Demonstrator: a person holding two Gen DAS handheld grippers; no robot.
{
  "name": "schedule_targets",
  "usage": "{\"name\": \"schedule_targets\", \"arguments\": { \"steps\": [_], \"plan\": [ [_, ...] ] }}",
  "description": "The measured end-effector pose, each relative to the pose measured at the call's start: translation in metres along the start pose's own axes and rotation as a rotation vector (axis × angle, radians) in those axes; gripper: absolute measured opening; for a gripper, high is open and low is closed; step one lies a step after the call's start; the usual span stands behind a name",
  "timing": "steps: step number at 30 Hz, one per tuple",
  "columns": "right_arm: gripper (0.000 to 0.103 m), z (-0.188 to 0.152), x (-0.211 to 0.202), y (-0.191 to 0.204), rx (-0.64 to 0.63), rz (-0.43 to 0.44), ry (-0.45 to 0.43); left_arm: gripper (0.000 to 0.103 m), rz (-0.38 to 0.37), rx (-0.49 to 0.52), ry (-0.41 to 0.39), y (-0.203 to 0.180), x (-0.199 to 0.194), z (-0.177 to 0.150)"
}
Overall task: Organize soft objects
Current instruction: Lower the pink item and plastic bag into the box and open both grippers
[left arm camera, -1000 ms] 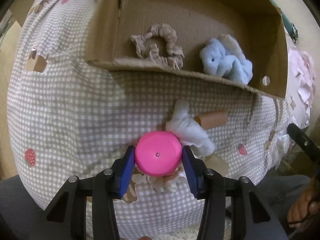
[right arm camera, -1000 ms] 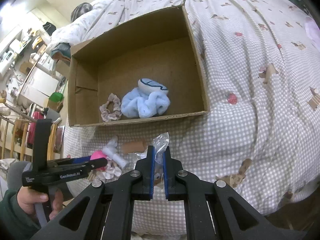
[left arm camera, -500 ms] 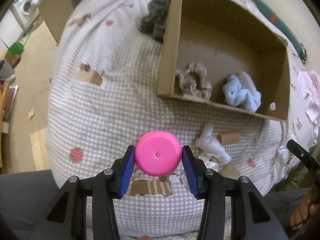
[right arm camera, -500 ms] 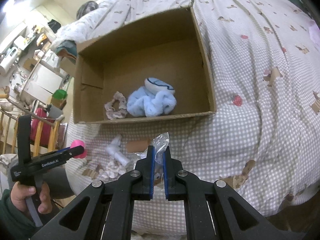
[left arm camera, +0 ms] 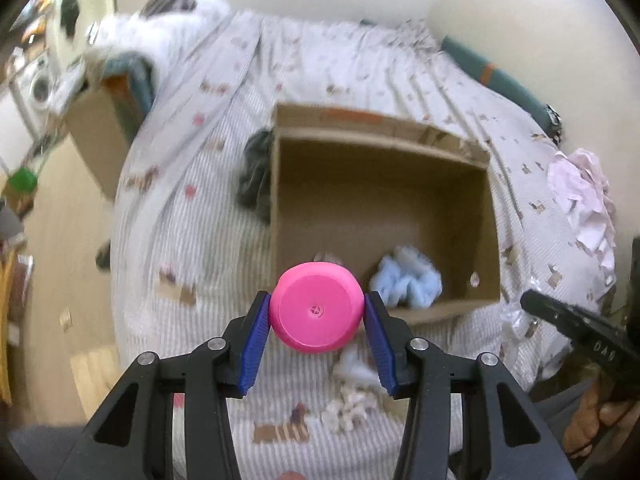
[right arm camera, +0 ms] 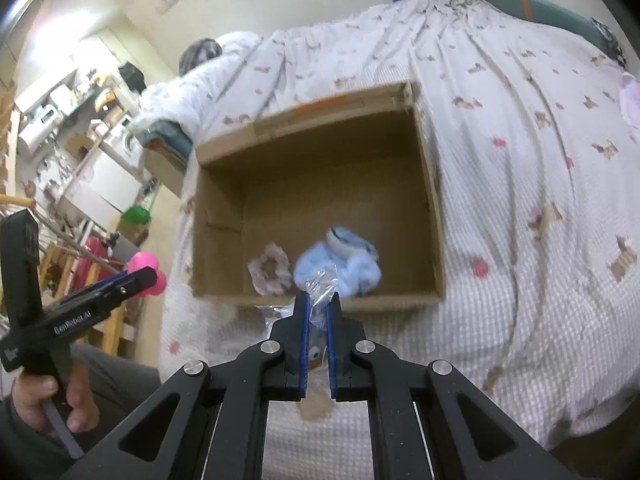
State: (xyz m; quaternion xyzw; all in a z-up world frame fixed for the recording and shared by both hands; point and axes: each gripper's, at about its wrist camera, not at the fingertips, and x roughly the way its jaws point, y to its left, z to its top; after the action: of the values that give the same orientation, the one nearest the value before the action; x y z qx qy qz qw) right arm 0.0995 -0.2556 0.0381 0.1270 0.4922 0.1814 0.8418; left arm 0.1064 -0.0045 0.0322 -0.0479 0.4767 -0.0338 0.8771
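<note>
L gripper (left arm camera: 317, 312) clamps pink ball (left arm camera: 316, 309) betw both blue pads, held above bed (left arm camera: 192, 240) just in front of box (left arm camera: 486, 216). R gripper (right arm camera: 317, 312) jaws nearly shut, pinching clear plastic bag (right arm camera: 322, 280) at box's near edge. Inside box, near front wall: beige scrunchie (right arm camera: 270, 268) and blue plush (right arm camera: 340, 260), side by side. White fluffy bits (left arm camera: 352, 400) lie on bed below ball. Hand (right arm camera: 52, 404) grips L gripper's handle.
</note>
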Motion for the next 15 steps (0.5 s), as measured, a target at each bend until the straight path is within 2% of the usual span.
{"name": "schedule_targets", "arguments": {
  "steps": [5,10,15],
  "plan": [
    [0.008,0.029,0.0,0.007,-0.012,0.001,-0.067,0.043,0.025,0.079,-0.043,-0.015,0.01,0.025],
    [0.008,0.045,0.023,0.003,-0.014,-0.055,-0.08,0.043,0.013,0.083,-0.028,-0.023,0.04,0.041],
    [0.008,0.043,0.049,-0.012,-0.006,-0.095,-0.063,0.043,0.001,0.091,0.006,-0.027,0.071,0.036]
  ]
}}
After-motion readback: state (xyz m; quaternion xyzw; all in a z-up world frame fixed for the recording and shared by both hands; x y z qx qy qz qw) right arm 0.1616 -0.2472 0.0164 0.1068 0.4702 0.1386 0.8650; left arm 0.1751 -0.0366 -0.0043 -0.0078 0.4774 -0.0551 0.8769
